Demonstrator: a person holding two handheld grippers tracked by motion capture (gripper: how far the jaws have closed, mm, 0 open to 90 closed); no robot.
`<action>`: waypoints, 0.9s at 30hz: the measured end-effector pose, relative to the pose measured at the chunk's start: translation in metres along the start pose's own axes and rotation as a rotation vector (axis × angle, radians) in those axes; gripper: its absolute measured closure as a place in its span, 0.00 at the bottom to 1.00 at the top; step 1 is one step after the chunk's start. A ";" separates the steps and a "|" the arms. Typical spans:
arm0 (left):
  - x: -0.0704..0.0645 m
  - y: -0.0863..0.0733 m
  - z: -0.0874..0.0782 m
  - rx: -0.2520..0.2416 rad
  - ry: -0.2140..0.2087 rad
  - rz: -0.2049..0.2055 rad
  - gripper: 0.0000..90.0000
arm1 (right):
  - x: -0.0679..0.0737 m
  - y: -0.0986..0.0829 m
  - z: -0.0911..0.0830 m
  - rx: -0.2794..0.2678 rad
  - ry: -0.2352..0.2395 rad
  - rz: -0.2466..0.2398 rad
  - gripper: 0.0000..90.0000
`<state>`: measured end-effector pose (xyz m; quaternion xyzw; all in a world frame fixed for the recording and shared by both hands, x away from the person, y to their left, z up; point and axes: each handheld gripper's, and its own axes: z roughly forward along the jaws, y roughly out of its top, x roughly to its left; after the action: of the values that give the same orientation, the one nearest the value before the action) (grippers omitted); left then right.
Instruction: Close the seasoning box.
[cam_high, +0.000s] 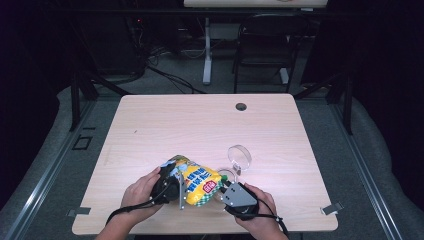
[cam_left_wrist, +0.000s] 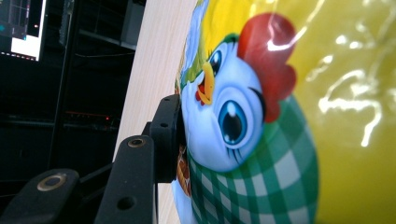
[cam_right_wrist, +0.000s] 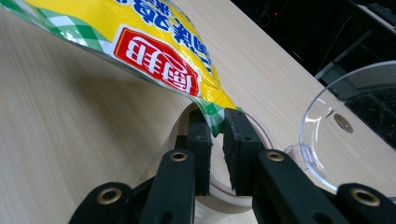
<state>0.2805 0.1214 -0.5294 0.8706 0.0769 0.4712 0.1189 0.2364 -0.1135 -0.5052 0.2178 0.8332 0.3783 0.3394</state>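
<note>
A yellow snack bag (cam_high: 196, 179) with green check and a cartoon chicken is held just above the table's near edge, between both hands. My left gripper (cam_high: 179, 189) is shut on its left end; in the left gripper view one black jaw presses the chicken print on the bag (cam_left_wrist: 261, 116) and the other jaw is hidden behind it. My right gripper (cam_high: 221, 192) is shut on the bag's lower right corner (cam_right_wrist: 215, 119), pinched between both jaws. A beige ring-shaped dish (cam_right_wrist: 219, 193) lies on the table under those jaws.
A clear glass cup (cam_high: 240, 154) lies just beyond the right gripper, also seen close at the right in the right gripper view (cam_right_wrist: 345, 130). The wooden table (cam_high: 200, 125) has a cable hole (cam_high: 241, 106) at the back. A chair (cam_high: 265, 45) stands behind the table.
</note>
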 end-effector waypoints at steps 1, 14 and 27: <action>0.000 0.000 0.000 0.001 0.003 0.001 0.67 | 0.000 0.000 0.000 -0.001 -0.001 -0.001 0.91; 0.000 0.003 -0.005 0.013 0.063 0.043 0.67 | 0.001 -0.002 -0.001 -0.006 0.001 0.003 0.91; 0.000 0.005 -0.010 0.027 0.127 0.099 0.67 | 0.002 -0.003 0.000 -0.012 0.004 0.013 0.91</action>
<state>0.2726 0.1176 -0.5227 0.8432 0.0474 0.5297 0.0784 0.2344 -0.1139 -0.5088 0.2204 0.8301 0.3860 0.3366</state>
